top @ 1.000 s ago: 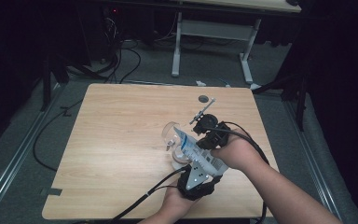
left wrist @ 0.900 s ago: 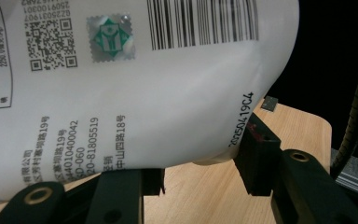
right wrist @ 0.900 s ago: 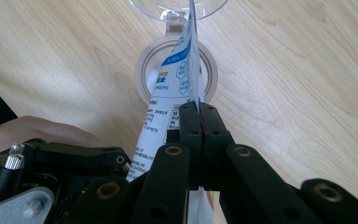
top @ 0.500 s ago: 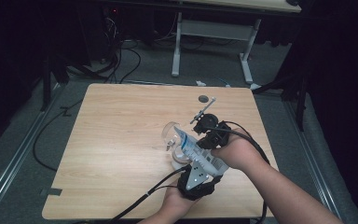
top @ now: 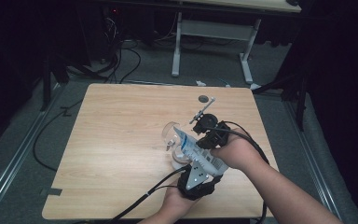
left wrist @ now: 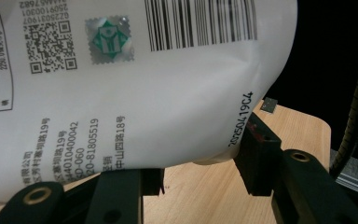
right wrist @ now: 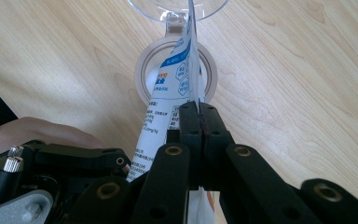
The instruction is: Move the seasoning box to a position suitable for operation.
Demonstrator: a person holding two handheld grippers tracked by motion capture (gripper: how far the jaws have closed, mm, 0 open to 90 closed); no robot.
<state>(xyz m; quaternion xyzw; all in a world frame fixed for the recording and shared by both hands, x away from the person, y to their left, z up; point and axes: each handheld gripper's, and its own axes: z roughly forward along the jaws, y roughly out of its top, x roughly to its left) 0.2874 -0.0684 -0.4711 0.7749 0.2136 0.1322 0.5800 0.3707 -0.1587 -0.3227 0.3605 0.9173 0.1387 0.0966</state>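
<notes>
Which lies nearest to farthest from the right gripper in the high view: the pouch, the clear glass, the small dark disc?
1. Pouch, pinched in the right gripper.
2. Clear glass, just to its left.
3. Small dark disc, near the table's far edge.

A: What colour is the pouch [top: 199,151]?

B: White, with blue panels and black print. In the left gripper view it carries a black barcode, a black square code, a small green and silver seal and a black date code along its edge.

A: And the glass [top: 172,135] at its far end?

B: Clear, no tint. It stands beside a pale beige tape roll [right wrist: 145,70].

A: The grippers?

B: The left gripper [top: 196,179] is black with a grey plate on top; the right gripper [top: 209,133] is black, its fingers [right wrist: 200,123] black with brass-coloured rivets.

A: The worktop [top: 121,126]?

B: Light wood grain, with a small dark grey disc [top: 203,99] near its far edge. The floor is grey.
</notes>
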